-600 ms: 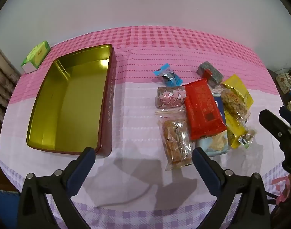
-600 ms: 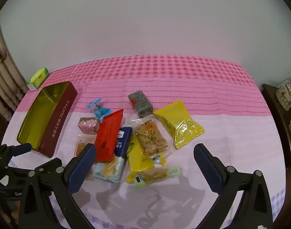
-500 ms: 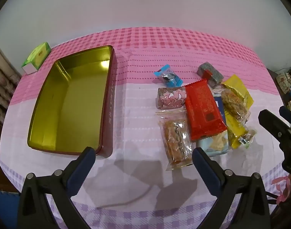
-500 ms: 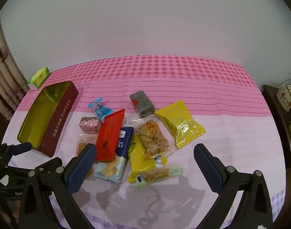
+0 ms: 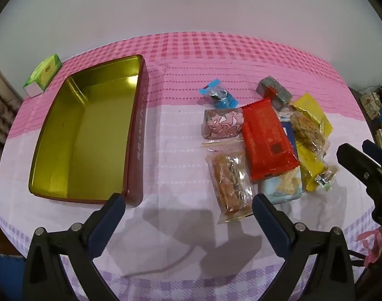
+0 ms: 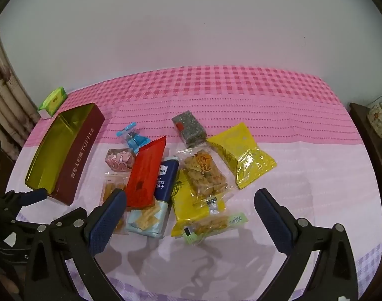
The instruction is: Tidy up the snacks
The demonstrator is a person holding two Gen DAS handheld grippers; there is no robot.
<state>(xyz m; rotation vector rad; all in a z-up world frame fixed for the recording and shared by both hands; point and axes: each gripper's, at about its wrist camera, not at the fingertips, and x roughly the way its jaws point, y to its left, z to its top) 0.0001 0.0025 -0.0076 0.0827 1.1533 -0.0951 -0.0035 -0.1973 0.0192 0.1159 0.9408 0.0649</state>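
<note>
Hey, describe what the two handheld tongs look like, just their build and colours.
Both look alike: the left tongs and the right tongs have black plastic frames with angled struts, round silver rivets at the joints, and two fingers faced with dark blue, finely dimpled pads. No sleeve or cable shows.

Both fisheye cameras look forward and steeply down along their own spread jaws at the tabletop [image 5: 181,130] from fairly near. The left view sits over the tin [image 5: 85,135], seeing straight into it; the right view sits over the snack pile [image 6: 181,175], further right. Both share the tin, the pile and the wall behind.
</note>
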